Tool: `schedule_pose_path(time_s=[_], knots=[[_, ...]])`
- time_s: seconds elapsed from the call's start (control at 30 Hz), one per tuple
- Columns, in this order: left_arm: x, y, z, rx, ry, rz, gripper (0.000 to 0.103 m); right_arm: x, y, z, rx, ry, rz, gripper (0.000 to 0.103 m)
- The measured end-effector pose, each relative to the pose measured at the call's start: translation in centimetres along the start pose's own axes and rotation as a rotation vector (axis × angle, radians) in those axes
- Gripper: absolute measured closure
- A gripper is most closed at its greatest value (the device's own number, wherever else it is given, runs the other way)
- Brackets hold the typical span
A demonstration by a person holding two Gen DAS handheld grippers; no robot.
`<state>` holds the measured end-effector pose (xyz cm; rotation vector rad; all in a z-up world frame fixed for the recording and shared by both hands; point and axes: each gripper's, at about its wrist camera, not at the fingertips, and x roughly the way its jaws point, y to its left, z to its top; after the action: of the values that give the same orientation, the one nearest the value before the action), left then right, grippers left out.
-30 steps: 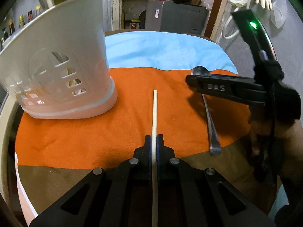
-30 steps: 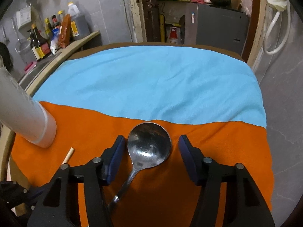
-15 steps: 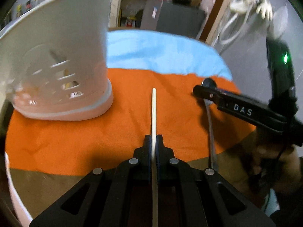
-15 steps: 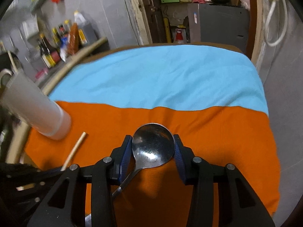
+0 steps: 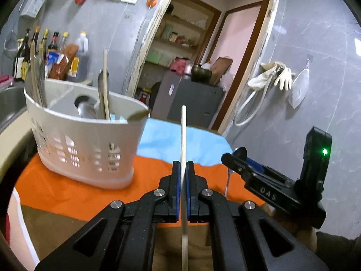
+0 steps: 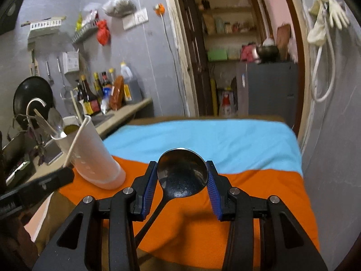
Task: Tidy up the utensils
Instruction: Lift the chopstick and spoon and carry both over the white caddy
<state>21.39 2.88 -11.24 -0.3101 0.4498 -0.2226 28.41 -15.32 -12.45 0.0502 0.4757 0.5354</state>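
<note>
Since both pieces seem bound for the caddy (image 5: 90, 140), left tongs (image 5: 183, 176) clamp a chopstick (image 5: 183, 140); right tongs (image 6: 181, 180) pinch the spoon (image 6: 182, 174) bowl.

Chopstick (image 5: 183, 158) running off the bottom edge behind the left tongs (image 5: 183, 194), spoon (image 6: 182, 176) handle vanishing under the right tongs (image 6: 181, 189), utensil holder (image 5: 90, 144) hiding its utensils' lower ends, bottle labels (image 6: 94, 106) too small to read, worktop's (image 6: 248, 214) near edge cut off.
</note>
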Motion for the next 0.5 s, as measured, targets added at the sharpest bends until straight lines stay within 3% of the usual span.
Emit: schedule_pose_path(time_s=[0.5], knots=[[-4.4,0.2,4.2,0.026,-0.110,-0.005,0.101,-3.4,3.6,4.5,-0.016,-0.153,-0.019,0.063]])
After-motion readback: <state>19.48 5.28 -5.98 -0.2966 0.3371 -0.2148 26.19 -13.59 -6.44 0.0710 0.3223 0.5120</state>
